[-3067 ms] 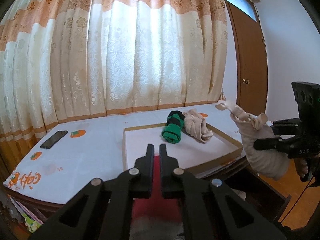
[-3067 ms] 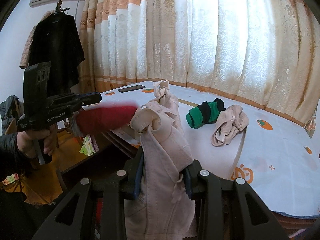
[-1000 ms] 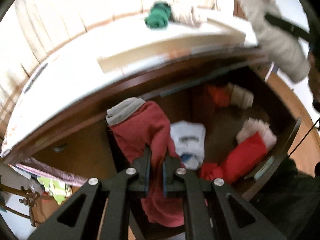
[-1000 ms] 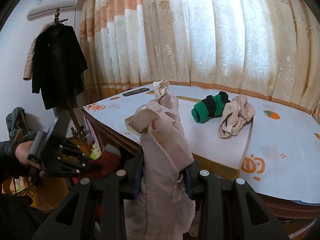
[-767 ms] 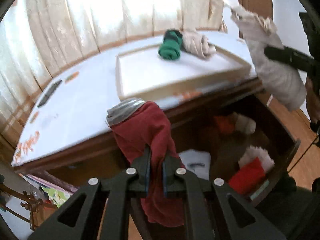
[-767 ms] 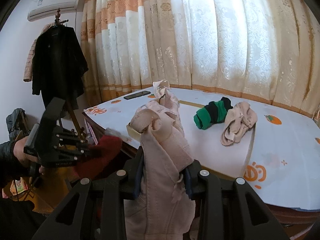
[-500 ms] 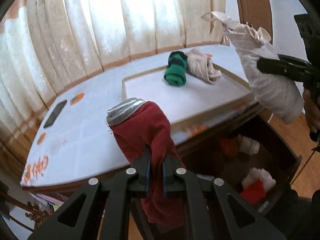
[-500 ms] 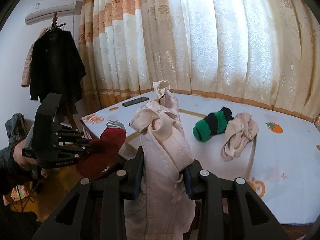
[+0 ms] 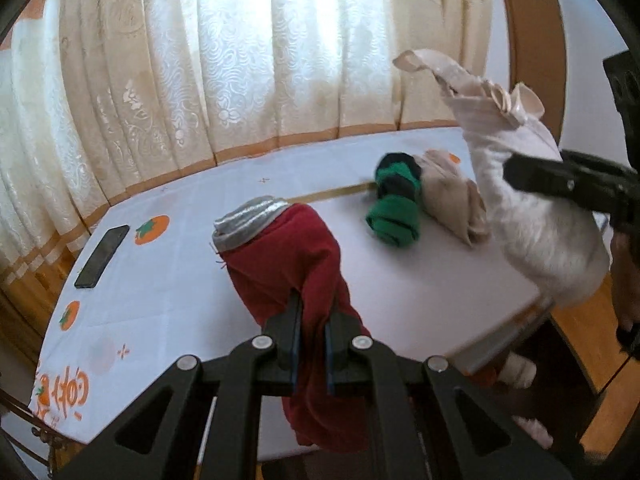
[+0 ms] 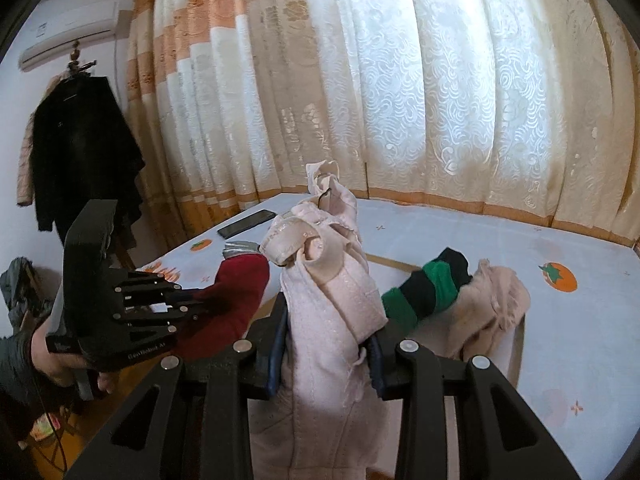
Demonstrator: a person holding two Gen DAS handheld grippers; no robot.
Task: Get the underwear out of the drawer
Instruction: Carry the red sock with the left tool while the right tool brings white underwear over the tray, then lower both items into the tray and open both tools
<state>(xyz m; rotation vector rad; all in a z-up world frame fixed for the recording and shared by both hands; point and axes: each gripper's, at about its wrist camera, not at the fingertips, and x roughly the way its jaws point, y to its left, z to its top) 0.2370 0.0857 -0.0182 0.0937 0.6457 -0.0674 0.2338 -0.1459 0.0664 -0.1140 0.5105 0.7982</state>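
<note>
Tabletop (image 9: pixel 168 300) left half mostly bare, only phone (image 9: pixel 102 251) near far-left edge. White board (image 9: pixel 432 280) has open near area; green-black roll (image 9: pixel 394 208) and beige bundle (image 9: pixel 456 208) (touching) block its far side. Curtain (image 9: pixel 240 60) closes off behind.

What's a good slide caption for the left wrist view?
Left gripper lifts red underwear over the table.

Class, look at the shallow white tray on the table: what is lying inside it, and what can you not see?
Inside the white tray lie a rolled green-and-black garment and a crumpled beige garment, touching. The held red garment hides part of its floor.
</note>
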